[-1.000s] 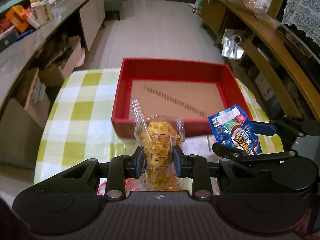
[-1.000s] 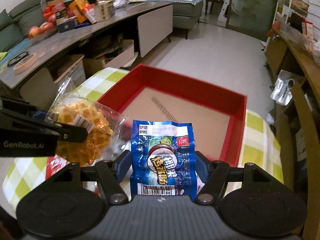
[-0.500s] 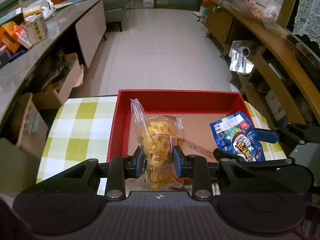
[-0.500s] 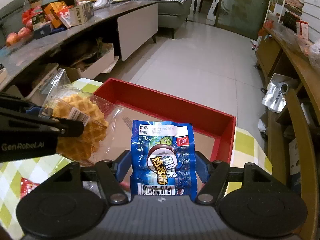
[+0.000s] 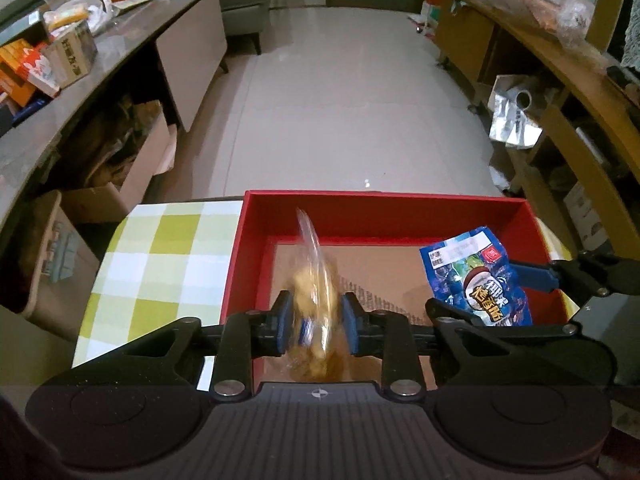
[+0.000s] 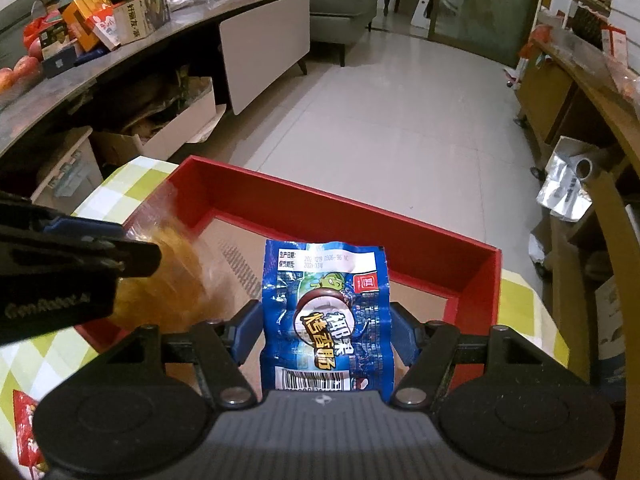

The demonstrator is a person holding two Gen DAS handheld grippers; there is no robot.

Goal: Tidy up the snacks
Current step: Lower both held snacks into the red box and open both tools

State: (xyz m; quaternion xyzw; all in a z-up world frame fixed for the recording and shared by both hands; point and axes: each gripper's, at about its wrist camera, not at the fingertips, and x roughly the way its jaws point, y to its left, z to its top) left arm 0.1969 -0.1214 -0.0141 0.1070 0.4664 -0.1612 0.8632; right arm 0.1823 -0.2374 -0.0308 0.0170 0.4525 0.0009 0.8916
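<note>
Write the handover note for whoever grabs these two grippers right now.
Left gripper: shut on the clear waffle bag, held over the red box, left side.
Right gripper: shut on the blue snack packet, over the box's right side.
Done: both snacks picked up and brought above the box; its cardboard floor looks bare.
Left: lower and release both, then fetch the red packet on the checked tablecloth.

We are carrying the waffle bag [image 5: 314,312] and the blue sausage packet [image 6: 326,316] forward from the red tray's [image 5: 384,210] near edge to over its cardboard floor.
</note>
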